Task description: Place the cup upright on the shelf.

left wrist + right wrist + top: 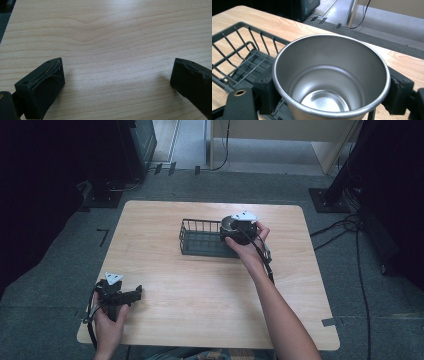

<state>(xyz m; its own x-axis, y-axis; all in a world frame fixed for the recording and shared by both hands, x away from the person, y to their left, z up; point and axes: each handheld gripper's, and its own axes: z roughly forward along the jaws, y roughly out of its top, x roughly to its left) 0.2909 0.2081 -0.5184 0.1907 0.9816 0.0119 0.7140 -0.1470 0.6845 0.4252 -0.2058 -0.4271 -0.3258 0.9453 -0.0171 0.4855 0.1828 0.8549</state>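
My right tongs [239,231] clamp a steel cup [330,77], one jaw pressed against each side of its wall just under the rim, as the right gripper view shows. The cup stands upright, mouth up, its long axis running top to bottom, and I see nothing inside it.

In the high view the cup [230,225] sits right of centre in the frame, over the right end of the dark wire basket [200,237] on the table [210,295]. Whether its base is resting on the basket floor or hanging just above it, I cannot tell. The basket's open run stretches away to the left of the cup, so I judge the coming move turns on that: down, or leftward into the free space.

My left tongs [131,294] lie in the lower left of the frame, well apart from cup and basket. They stand wide open over bare wood [112,50], holding nothing. The right hand [247,245] is plainly the nearer one.
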